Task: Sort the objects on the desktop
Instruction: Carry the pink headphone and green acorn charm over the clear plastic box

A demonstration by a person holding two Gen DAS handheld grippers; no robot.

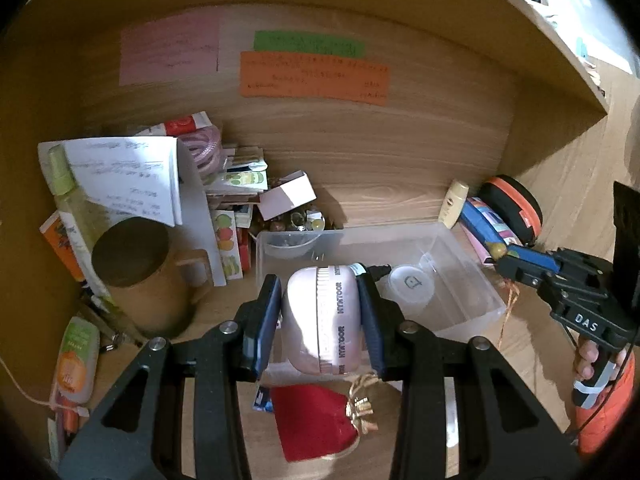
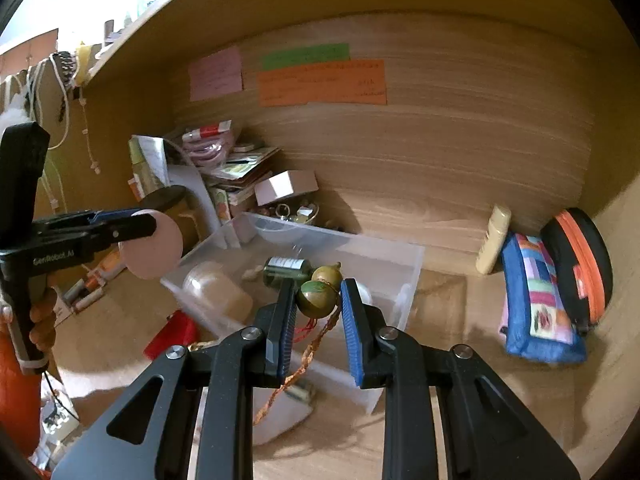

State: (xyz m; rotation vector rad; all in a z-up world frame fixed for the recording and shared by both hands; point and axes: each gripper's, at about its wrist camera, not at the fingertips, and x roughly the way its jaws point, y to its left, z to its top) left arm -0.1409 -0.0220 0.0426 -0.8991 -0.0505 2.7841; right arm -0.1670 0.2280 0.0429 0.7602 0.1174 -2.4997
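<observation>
My left gripper (image 1: 318, 286) is shut on a pale pink oval case (image 1: 320, 320) with a printed band around it, held above the near end of a clear plastic box (image 1: 472, 276). In the right wrist view the left gripper (image 2: 140, 228) shows at the left with the pink case (image 2: 154, 248) seen end on. My right gripper (image 2: 318, 286) is shut on a small green-brown gourd charm (image 2: 314, 300); its braided cord (image 2: 308, 360) hangs down over the clear box (image 2: 416, 256). From the left wrist view the right gripper (image 1: 506, 258) sits right of the box with the gourd charm (image 1: 498, 249) at its tip.
The box holds a round translucent lid (image 1: 412, 286), a small bowl (image 1: 290, 242) and a dark little bottle (image 2: 286, 268). A brown mug (image 1: 140, 276) and piled papers stand left. A red pouch (image 1: 316, 420) lies in front. A cream tube (image 2: 494, 240), blue patchwork pouch (image 2: 536, 304) and black-orange case (image 2: 580, 264) lean right.
</observation>
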